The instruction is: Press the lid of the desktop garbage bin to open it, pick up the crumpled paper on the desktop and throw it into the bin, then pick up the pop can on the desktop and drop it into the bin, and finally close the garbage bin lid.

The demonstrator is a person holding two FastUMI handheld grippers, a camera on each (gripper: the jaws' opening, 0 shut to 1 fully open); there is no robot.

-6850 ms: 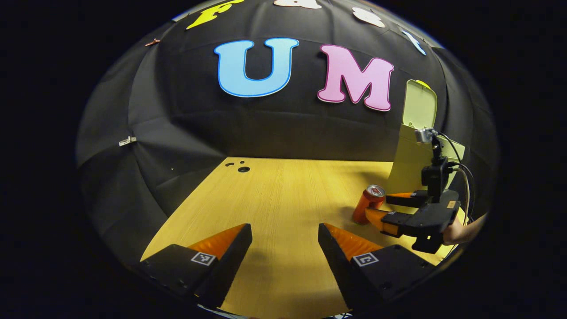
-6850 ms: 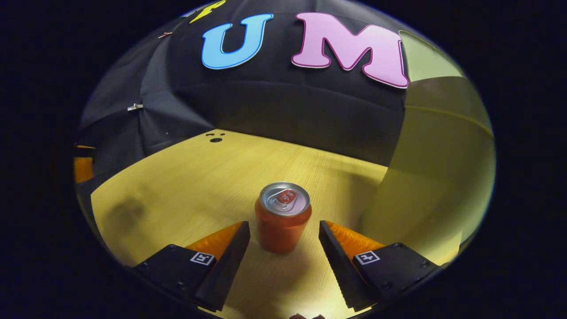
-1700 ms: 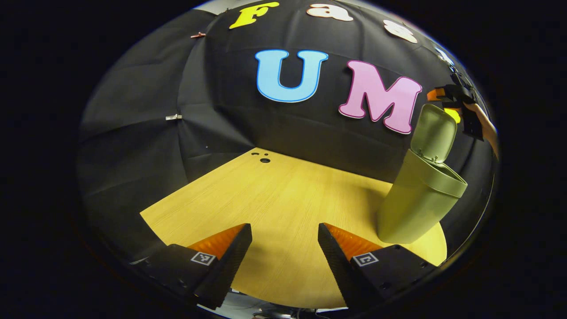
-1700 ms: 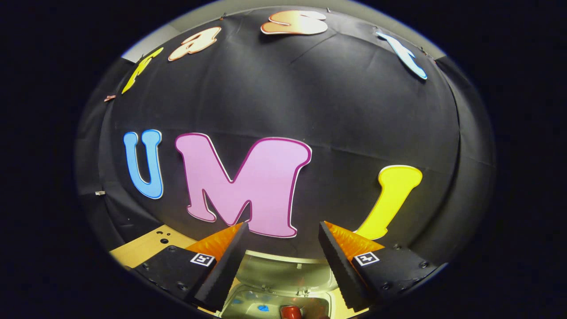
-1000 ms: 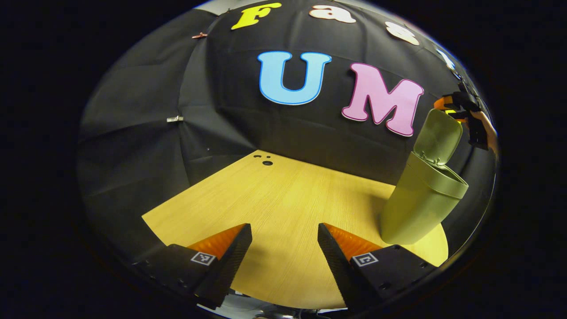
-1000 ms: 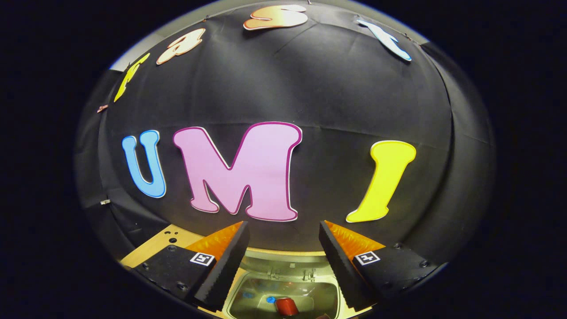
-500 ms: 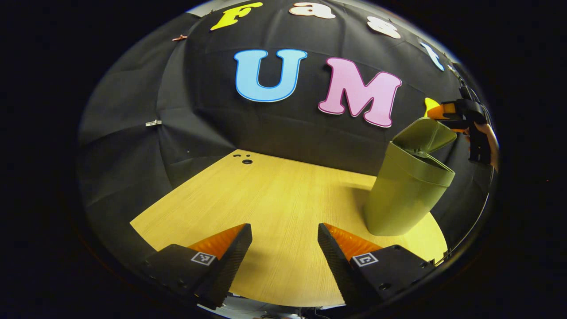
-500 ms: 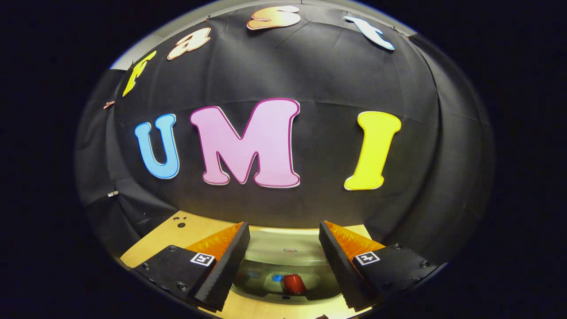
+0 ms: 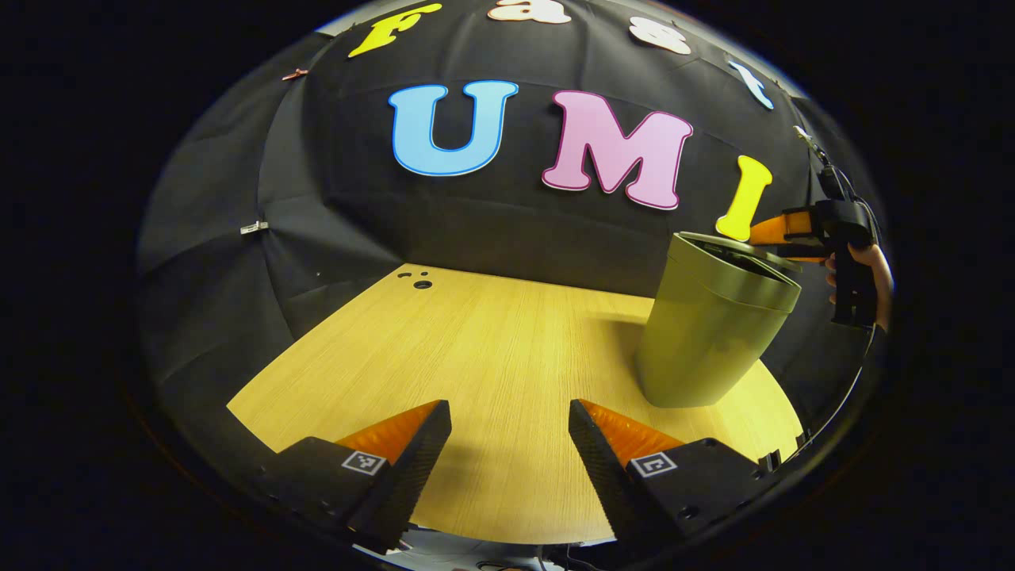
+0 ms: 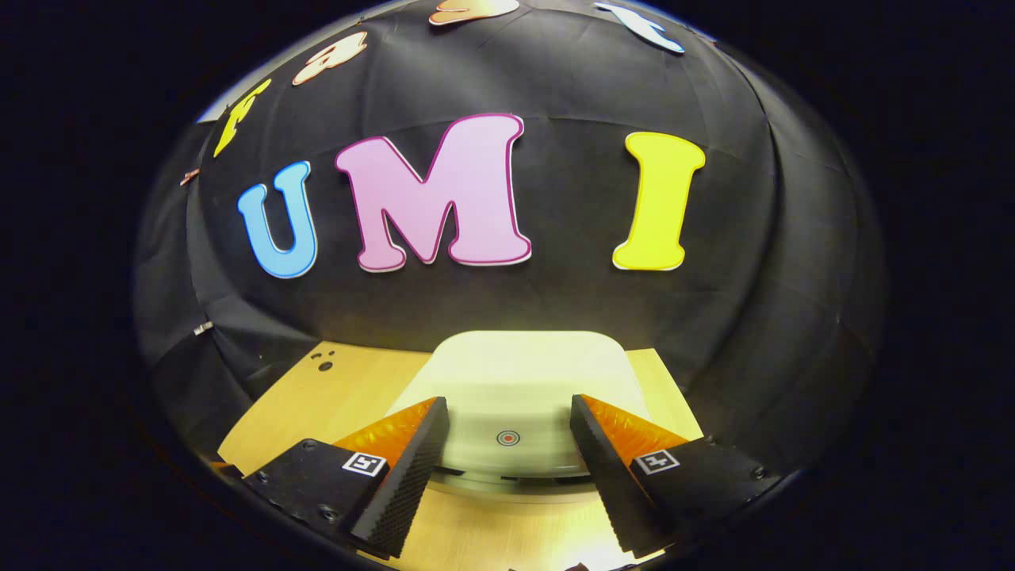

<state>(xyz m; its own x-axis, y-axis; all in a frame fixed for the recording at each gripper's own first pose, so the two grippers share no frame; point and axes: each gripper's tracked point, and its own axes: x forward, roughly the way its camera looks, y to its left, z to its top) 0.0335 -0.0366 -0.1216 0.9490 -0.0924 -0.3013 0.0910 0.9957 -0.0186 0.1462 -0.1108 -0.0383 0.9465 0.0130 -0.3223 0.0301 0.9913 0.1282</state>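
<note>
Change: since half a second ago the olive-green plastic desktop garbage bin (image 9: 718, 333) has gone from lid half raised to lid (image 10: 523, 388) down, or very nearly; a dark slit under its front edge leaves the latch in doubt.
Left hand-held gripper (image 9: 507, 428): near, at 6 o'clock in the left gripper view, fingers apart and holding nothing, kept low over the pale wood-grain table (image 9: 492, 357), probably to stay out of the way.
Right hand-held gripper (image 10: 507, 428): fingers apart, straddling the lid's front edge, apparently pressing it down; in the left gripper view it sits at 3 o'clock just beyond the bin's rim, held by a hand (image 9: 872, 270).
Paper and can: hidden under the lid; presumably inside.
Surroundings: bare tabletop with small holes (image 9: 419, 281) at 11 o'clock; nothing blocks the bin.
</note>
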